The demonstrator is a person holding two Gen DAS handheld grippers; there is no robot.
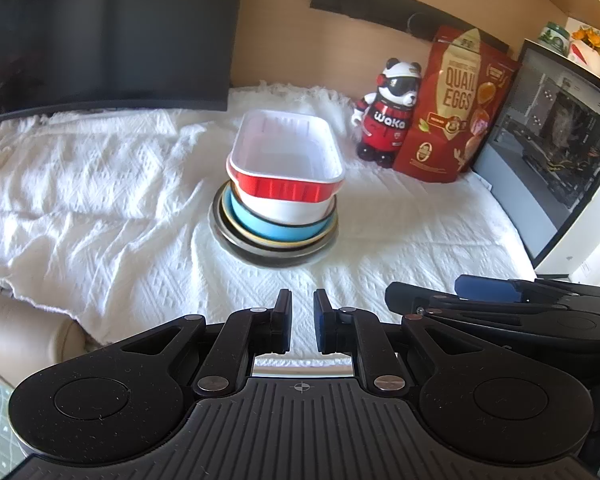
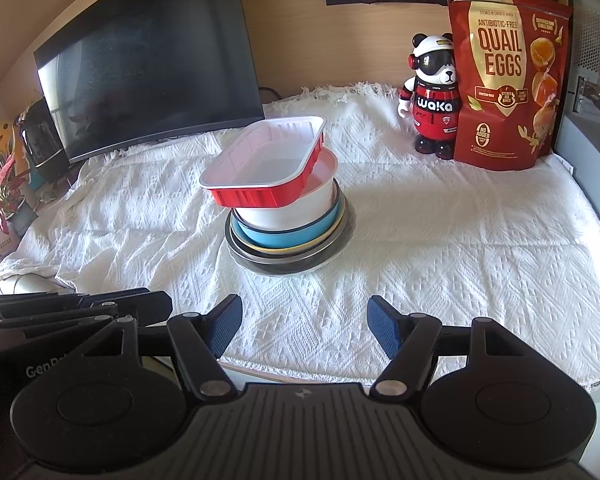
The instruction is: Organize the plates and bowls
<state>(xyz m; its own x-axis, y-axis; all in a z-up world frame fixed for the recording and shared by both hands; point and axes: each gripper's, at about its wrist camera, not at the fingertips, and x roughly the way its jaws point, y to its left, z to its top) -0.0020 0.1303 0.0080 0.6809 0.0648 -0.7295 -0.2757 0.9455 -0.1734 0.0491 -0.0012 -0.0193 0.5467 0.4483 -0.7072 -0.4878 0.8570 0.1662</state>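
Hovering low over the near edge of the worktop [image 2: 440, 248], the left tongs [image 1: 302, 320] are sitting nearly closed, with only a narrow gap showing between the blue pads and nothing gripped between them. The right tongs [image 2: 305, 326] are standing spread wide apart, also empty, their blue pads [image 2: 382, 330] touching nothing. The two tools are lying side by side, the right one showing at the right edge of the left wrist view.

Ahead of both tongs and well apart from them, a stack of dishes is sitting near the middle of the white woven cloth [image 2: 140, 216] covering the worktop. At the bottom, a dark metal plate [image 2: 292, 266] is carrying a yellow-rimmed dish [image 2: 276, 251], a light blue bowl [image 2: 284, 238] and a white bowl [image 2: 296, 210], nested one inside another. On top, a red rectangular tray [image 2: 260, 160] with a white inside is resting tilted, overhanging the stack.

Behind the stack, a panda figurine [image 2: 434, 96] is standing just beside a red quail egg bag [image 2: 504, 76] against the back wall. A dark monitor [image 2: 152, 56] is standing to the left.
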